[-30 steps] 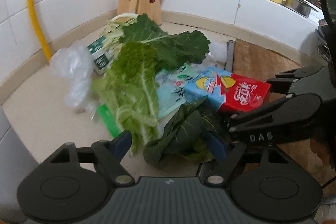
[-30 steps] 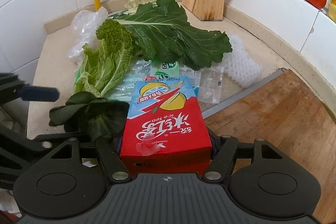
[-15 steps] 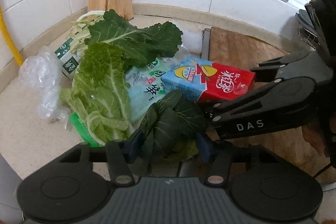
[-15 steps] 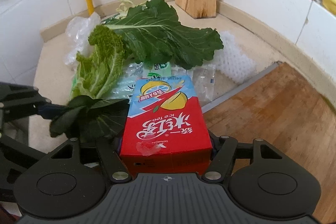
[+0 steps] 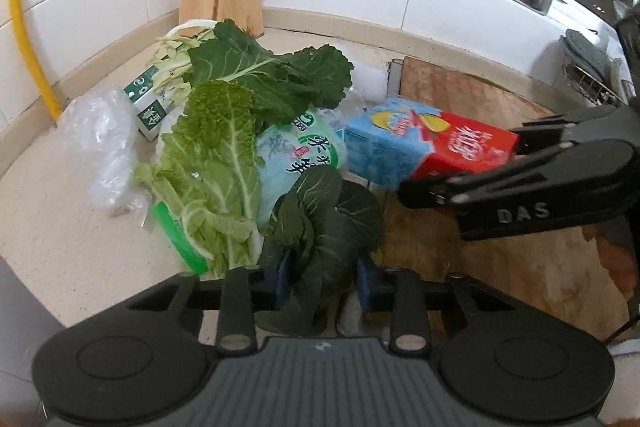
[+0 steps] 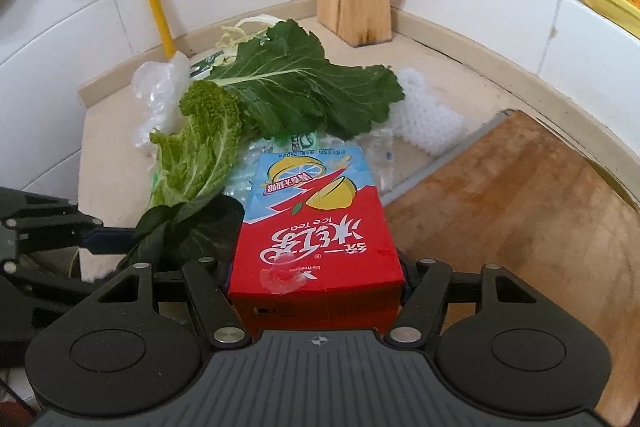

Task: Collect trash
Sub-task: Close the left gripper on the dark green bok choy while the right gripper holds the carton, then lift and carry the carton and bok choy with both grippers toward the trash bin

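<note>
In the left wrist view, the left gripper (image 5: 322, 285) sits low in the frame; its blue fingers (image 5: 280, 281) have just been closing and now pinch the dark green leafy bunch (image 5: 320, 227) at lower centre. Left of it a pale crinkled cabbage leaf (image 5: 212, 163) lies on the beige speckled surface (image 5: 60, 239), with a crumpled clear plastic bag (image 5: 100, 143) further left. At right, the right gripper (image 5: 516, 155) grips a red and blue ice tea carton (image 5: 424, 143) above the worn wooden cutting board (image 5: 500, 259). In the right wrist view, the carton (image 6: 316, 227) fills the centre, clamped between the right gripper (image 6: 316, 279) fingers, with a broad dark green leaf (image 6: 304, 83) above it.
</note>
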Tool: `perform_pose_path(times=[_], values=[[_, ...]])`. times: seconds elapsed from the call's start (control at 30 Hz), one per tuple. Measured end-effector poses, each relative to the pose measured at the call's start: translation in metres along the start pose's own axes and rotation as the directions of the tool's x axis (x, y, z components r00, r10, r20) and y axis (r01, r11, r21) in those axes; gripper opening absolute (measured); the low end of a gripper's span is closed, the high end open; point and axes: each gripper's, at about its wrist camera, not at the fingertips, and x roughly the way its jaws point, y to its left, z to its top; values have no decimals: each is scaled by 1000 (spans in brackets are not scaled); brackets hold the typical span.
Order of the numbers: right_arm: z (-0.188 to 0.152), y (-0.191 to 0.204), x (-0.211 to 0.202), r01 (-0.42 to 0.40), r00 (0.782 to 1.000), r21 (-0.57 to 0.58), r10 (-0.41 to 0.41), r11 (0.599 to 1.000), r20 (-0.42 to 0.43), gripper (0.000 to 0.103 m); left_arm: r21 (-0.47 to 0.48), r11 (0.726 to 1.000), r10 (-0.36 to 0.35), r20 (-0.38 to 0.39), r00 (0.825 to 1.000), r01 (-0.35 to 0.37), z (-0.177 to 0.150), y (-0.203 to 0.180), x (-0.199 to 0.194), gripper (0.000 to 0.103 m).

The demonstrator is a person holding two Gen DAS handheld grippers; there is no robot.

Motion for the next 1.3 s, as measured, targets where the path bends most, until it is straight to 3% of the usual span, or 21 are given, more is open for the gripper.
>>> perform_pose_path(times=[0.23,0.33,0.4,0.53,0.63,0.7,0.87,1.1,1.3], values=[[-12,1,10,54,998,10,-54,998,-34,72,40,999,15,4,1000,-15,2,-3,10,25],[-13,5,17,66,997,-8,-66,998,-34,73,70,996,49,-11,999,-48,1,-5,21,31],[-15,6,20,73,997,-11,-74,997,-38,73,73,996,59,-17,998,-57,-1,-5,28,44],[-18,5,22,93,995,-16,-94,996,-23,74,40,998,49,-12,999,-49,-2,-3,34,45],[-16,2,24,94,995,-4,-94,996,-21,73,41,998,51,-3,999,-51,-2,-5,33,40],[-16,4,23,88,996,-5,-88,996,-21,73,55,997,58,4,998,-58,-2,-9,30,29],[-15,8,16,45,999,-2,-45,999,-4,72,52,997,55,17,998,-56,1,-10,22,16],[-10,16,2,23,999,2,-23,1000,33,72,48,998,45,56,997,-48,3,-9,5,4],[-6,22,-3,20,998,-5,-20,1000,58,72,38,998,55,76,996,-58,3,-4,-4,2]])
